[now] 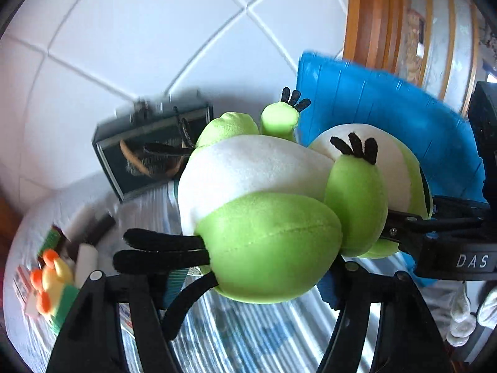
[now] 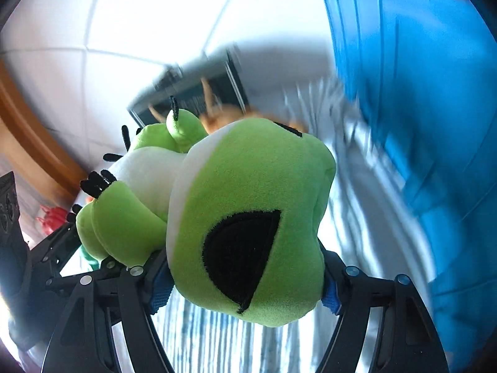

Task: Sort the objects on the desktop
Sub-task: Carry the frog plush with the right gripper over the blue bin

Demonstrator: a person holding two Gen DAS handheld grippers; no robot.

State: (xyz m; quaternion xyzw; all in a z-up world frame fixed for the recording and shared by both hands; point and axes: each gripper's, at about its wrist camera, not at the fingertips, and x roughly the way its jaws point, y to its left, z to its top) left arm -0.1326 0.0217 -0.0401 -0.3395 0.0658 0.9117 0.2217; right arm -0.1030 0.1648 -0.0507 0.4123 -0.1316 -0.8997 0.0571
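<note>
Plush frog [image 1: 264, 217] hung above striped cloth [image 1: 248, 335], clamped by both grippers: left gripper [image 1: 270, 276] pinched its foot end, right gripper [image 2: 245, 283] its head. Beyond frog sat dark box [image 1: 149, 143]; blue bin [image 1: 388, 118] stood right of it.

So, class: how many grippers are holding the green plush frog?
2. The left gripper grips the green plush frog by a leg, and the right gripper clamps its head, with both lifting it above the striped cloth.
</note>
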